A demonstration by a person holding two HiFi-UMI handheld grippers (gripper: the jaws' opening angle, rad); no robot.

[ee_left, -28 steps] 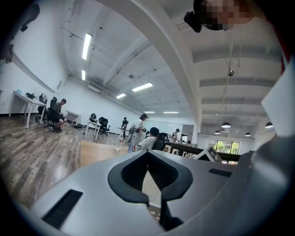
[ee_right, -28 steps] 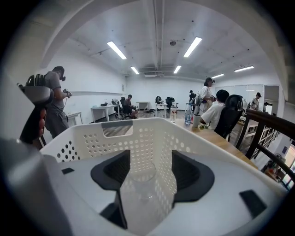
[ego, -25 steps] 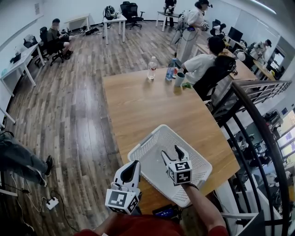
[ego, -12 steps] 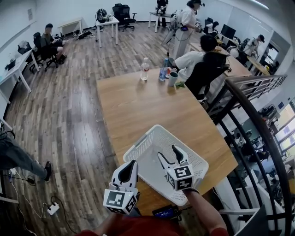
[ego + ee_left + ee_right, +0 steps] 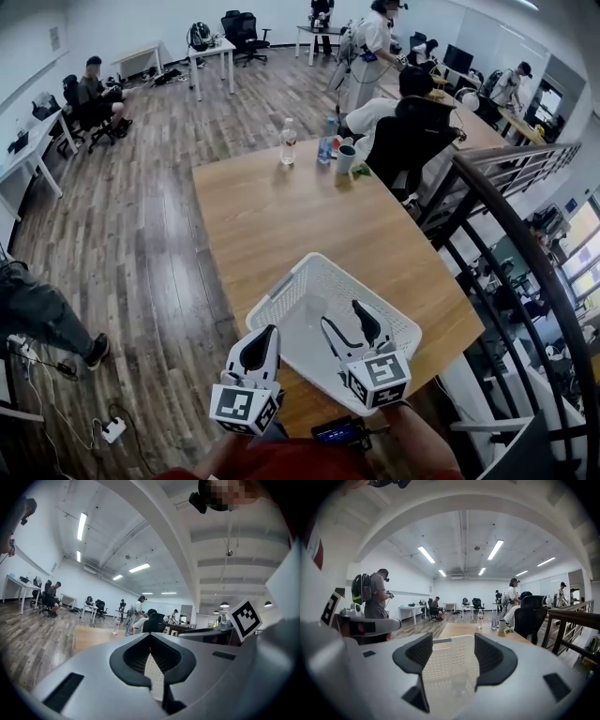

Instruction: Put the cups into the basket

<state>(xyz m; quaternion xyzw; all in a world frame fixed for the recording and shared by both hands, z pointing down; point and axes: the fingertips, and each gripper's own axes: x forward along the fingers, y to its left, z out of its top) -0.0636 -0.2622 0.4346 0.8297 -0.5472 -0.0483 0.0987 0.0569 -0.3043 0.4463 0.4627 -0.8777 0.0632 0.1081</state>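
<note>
The white perforated basket [image 5: 286, 305] sits at the near edge of the wooden table [image 5: 281, 211]. My right gripper [image 5: 348, 326] hovers over the basket's inside, open, with nothing held; in the right gripper view [image 5: 453, 660] the basket's mesh wall [image 5: 450, 653] fills the gap between its jaws. A faint clear shape [image 5: 456, 689] lies on the basket floor; I cannot tell what it is. My left gripper [image 5: 260, 349] is off the basket's left corner, shut and empty [image 5: 157, 681]. A cup [image 5: 346, 159] stands at the table's far end.
Beside the cup stand a clear bottle [image 5: 288, 147] and a blue-labelled bottle [image 5: 325, 150]. A person in a dark chair [image 5: 405, 131] sits at the far right corner. A dark stair railing [image 5: 506, 234] runs along the table's right side. Other people and desks are further back.
My right gripper has drawn back a little toward me over the basket, still open. The left gripper has hardly moved. The head view has shifted slightly.
</note>
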